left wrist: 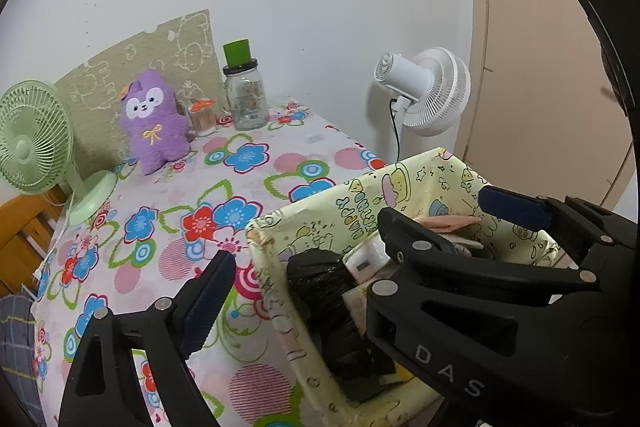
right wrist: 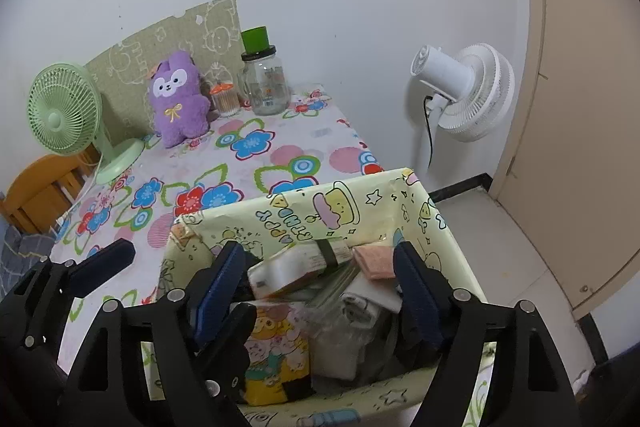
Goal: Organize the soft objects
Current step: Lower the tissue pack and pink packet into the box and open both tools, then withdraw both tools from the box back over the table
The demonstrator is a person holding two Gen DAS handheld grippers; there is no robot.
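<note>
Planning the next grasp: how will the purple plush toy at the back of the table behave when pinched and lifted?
The purple plush toy looks fuzzy and stuffed, so it will likely squash under the jaws rather than resist. Probably light for its bulk. It sits upright, apparently leaning on the green patterned board, so a push would likely topple it, not slide it. Not fragile, but the glass jar beside it is.

- The left wrist view looks down at a slant over the desk (left wrist: 280, 155) towards its far edge and the white wall, from close beside the box's (left wrist: 360, 203) left wall.
- The right wrist view looks the same way, from close above the box's (right wrist: 360, 203) open top at the desk's (right wrist: 280, 147) near right corner.
- Both views share the far-edge purple plush (left wrist: 154, 121) (right wrist: 178, 99), green fan (left wrist: 32, 139) (right wrist: 62, 113), jar (left wrist: 246, 97) (right wrist: 268, 83) and white fan (left wrist: 432, 91) (right wrist: 468, 91).
</note>
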